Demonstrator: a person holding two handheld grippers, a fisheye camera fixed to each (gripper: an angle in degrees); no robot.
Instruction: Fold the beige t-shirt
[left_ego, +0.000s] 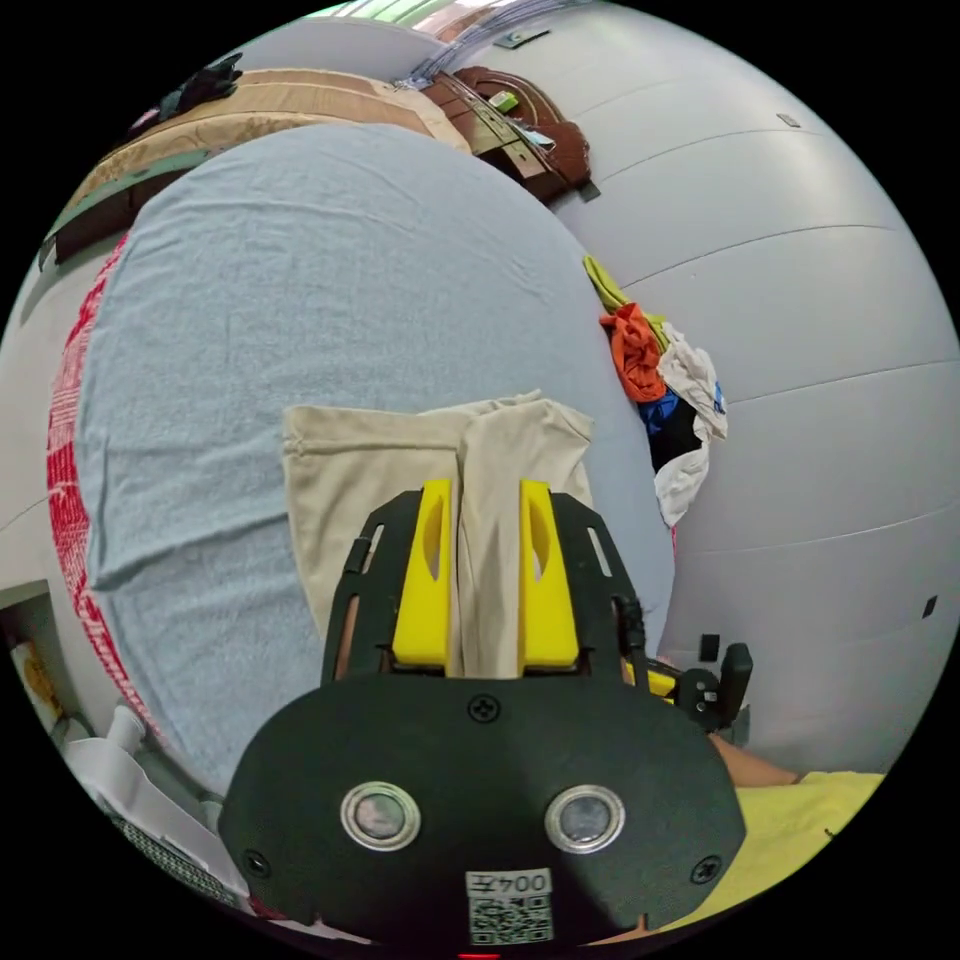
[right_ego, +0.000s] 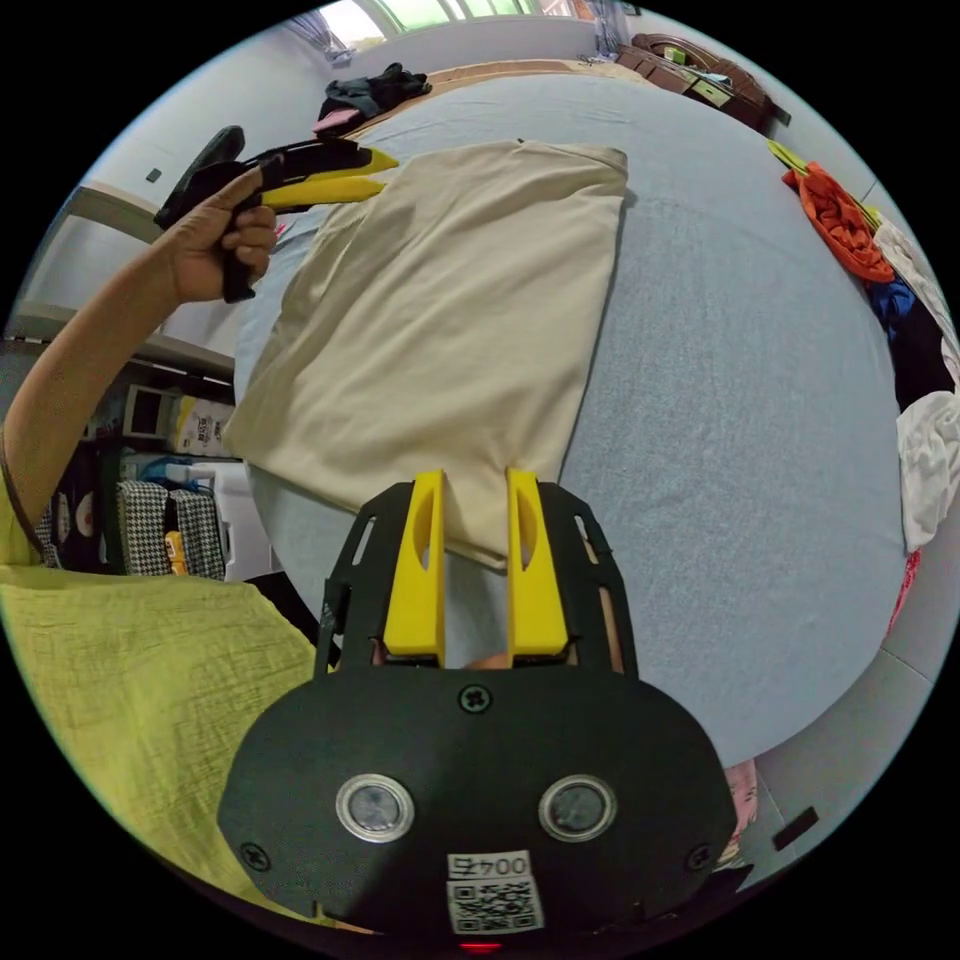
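The beige t-shirt (right_ego: 450, 310) lies folded into a long rectangle on the blue bed sheet (right_ego: 750, 400). Its near corner sits between the yellow jaws of my right gripper (right_ego: 475, 480), which is shut on it. A hand holds my left gripper (right_ego: 385, 172) at the shirt's far left corner, jaws close together on the edge. In the left gripper view a raised fold of the beige t-shirt (left_ego: 340, 480) runs between the jaws of my left gripper (left_ego: 485, 490), down to their base. One shirt corner hangs past the bed's side.
A pile of mixed clothes (right_ego: 870, 250) lies along the bed's right edge, also seen as the clothes pile (left_ego: 670, 400). Dark garments (right_ego: 370, 90) sit at the far end. Brown wooden furniture (left_ego: 520, 120) stands beyond the bed. Shelves with boxes (right_ego: 170, 500) are beside the person's yellow top (right_ego: 130, 680).
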